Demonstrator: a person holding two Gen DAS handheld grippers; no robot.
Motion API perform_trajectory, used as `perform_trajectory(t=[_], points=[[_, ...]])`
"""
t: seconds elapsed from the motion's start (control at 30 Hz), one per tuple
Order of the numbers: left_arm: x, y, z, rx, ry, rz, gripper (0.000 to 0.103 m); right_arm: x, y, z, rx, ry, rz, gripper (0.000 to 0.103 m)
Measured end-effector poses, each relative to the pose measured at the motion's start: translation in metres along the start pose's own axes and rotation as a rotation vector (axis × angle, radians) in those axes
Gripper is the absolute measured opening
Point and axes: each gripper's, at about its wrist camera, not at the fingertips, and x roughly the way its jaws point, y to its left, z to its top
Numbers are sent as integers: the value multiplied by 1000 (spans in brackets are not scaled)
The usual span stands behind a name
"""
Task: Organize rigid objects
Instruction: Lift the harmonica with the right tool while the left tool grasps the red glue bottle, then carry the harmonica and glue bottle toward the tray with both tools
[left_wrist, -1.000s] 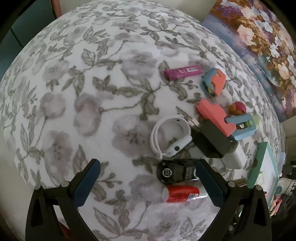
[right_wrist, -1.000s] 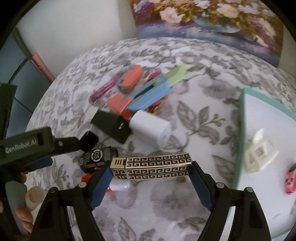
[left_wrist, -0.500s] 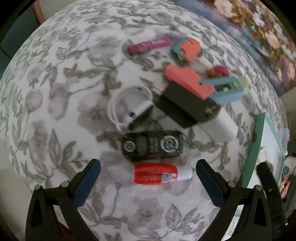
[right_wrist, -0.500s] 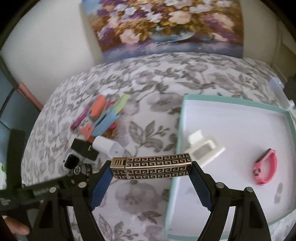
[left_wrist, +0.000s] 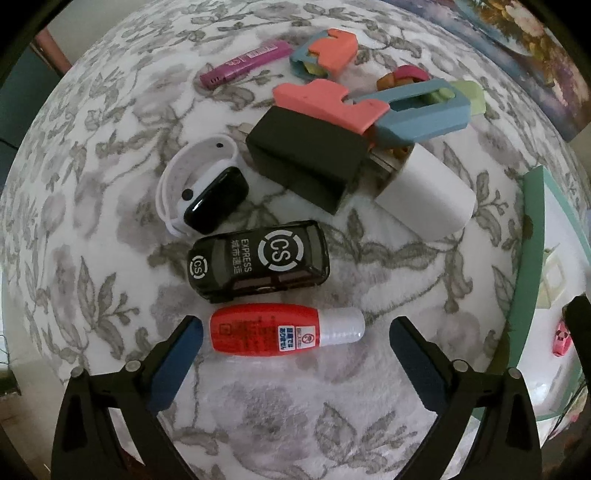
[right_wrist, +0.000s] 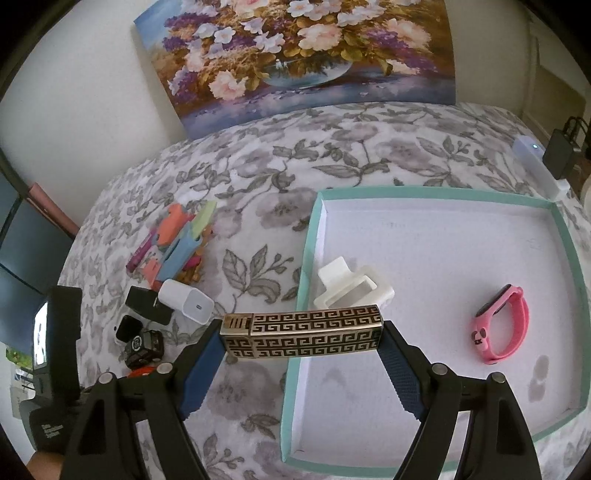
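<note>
My right gripper (right_wrist: 301, 338) is shut end to end on a long gold-and-black patterned bar (right_wrist: 303, 334), held above the left rim of the teal-edged white tray (right_wrist: 301, 280). In the tray lie a white plastic bracket (right_wrist: 351, 286) and a pink wristband (right_wrist: 504, 321). My left gripper (left_wrist: 295, 332) points down, open, with a red-and-white bottle (left_wrist: 280, 329) lying between its fingers, untouched. Beyond it sit a black toy car (left_wrist: 258, 262), a white-strapped watch (left_wrist: 207, 195), a black charger (left_wrist: 310, 155) and a white charger (left_wrist: 428, 192).
Further back lie a purple stick (left_wrist: 245, 64), coral pieces (left_wrist: 325, 96) and a blue holder (left_wrist: 424, 110) on the floral cloth. A flower painting (right_wrist: 303, 55) leans on the wall. A white device (right_wrist: 539, 162) stands at the far right.
The left gripper has slid over the pile and sunk until the red bottle lies between its fingers. The right gripper carried the patterned bar rightward from the pile to the tray's rim.
</note>
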Motion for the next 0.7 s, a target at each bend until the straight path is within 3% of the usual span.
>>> perform_trajectory(t=[0.2,0.27,0.43,0.7], points=[[4,5,-7,8,-4,15,96,-1,-1,0,7,0,5,84],[7,6,-7,8,-6,12,86,0,-2,-1,5,2,6,84],[-5,13,-9,17,-19,4,79,0,-4,-1,11,8,8,84],[-17,11,-9,14,-38,-21,79,4,-7,-3,14,27,5,84]])
